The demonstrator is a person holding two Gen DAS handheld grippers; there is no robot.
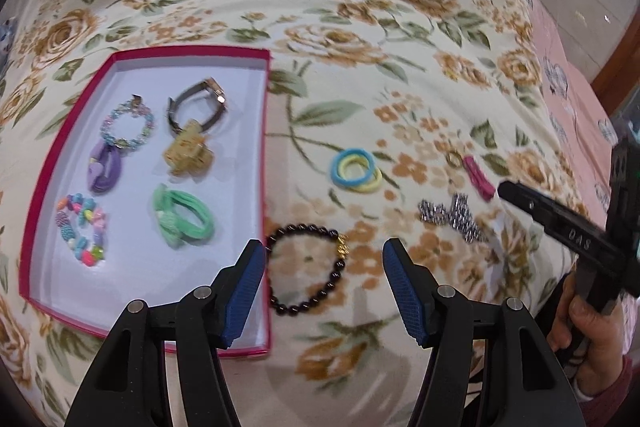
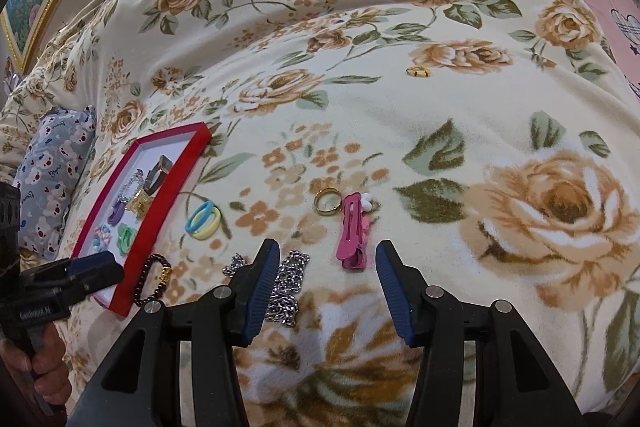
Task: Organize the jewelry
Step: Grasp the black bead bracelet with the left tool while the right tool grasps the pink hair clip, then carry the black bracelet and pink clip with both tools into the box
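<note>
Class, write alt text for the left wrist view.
The open left gripper hovers over a dark beaded bracelet on a floral blanket, beside a red tray holding bracelets and hair ties. Farther right lie looped hair ties.

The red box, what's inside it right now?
Inside the red box: a watch, a tan claw clip, two beaded bracelets, and purple and green hair ties. The left jaw covers its near corner.
</note>
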